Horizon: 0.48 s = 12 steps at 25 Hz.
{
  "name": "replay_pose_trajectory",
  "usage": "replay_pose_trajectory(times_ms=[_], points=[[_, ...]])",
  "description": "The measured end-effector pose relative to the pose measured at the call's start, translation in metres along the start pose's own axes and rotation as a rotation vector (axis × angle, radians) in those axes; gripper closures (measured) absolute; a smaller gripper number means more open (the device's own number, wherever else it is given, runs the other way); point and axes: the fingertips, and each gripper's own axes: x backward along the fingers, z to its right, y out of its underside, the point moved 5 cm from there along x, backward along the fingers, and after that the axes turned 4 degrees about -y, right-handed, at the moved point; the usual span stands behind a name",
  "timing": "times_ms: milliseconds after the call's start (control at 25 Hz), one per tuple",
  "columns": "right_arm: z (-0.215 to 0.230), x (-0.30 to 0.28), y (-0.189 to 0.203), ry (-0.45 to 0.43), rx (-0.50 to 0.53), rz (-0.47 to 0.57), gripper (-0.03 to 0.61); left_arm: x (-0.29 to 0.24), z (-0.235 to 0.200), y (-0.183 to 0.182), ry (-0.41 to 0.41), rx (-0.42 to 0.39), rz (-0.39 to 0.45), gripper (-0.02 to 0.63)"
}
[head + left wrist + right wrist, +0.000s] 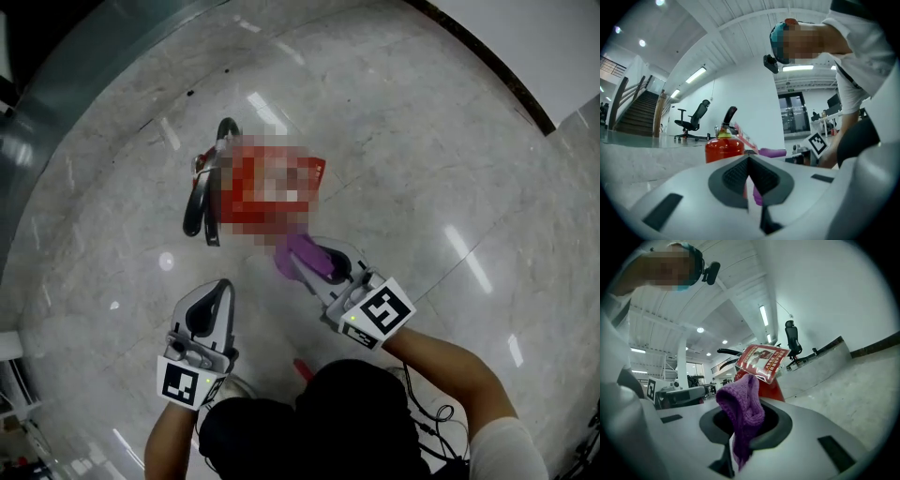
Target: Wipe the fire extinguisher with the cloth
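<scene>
A red fire extinguisher [246, 178] stands on the marble floor, with a black handle and hose [200, 192] on its left and a red tag [761, 361] hanging from it. My right gripper [319, 265] is shut on a purple cloth [298, 253], which sits just below the extinguisher's near side. In the right gripper view the cloth [743, 416] droops from the jaws with the extinguisher [764, 385] right behind. My left gripper [217, 289] hangs shut and holds nothing, short of the extinguisher [723, 146].
A grey raised ledge [84, 66] curves along the upper left. A dark baseboard [487, 66] runs along the wall at the upper right. An office chair [693, 122] and a staircase [633, 112] stand far off in the hall.
</scene>
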Motion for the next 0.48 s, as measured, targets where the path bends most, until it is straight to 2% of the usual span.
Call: replay_pose_trajectory(times_ms=[80, 240, 360, 480], points=[[0.015, 0.017, 0.005, 0.015, -0.011, -0.015, 0.522, -0.008, -0.002, -0.005, -0.013, 0.001, -0.020, 0.611], [0.031, 0.052, 0.019, 0.051, -0.047, -0.049, 0.521, -0.015, -0.004, 0.001, -0.033, 0.000, -0.120, 0.611], [0.042, 0.052, 0.033, 0.081, -0.038, -0.036, 0.521, -0.026, -0.024, 0.002, -0.012, -0.017, -0.123, 0.611], [0.043, 0.039, 0.065, 0.106, -0.020, -0.073, 0.522, -0.026, -0.034, 0.022, 0.044, -0.014, -0.112, 0.611]])
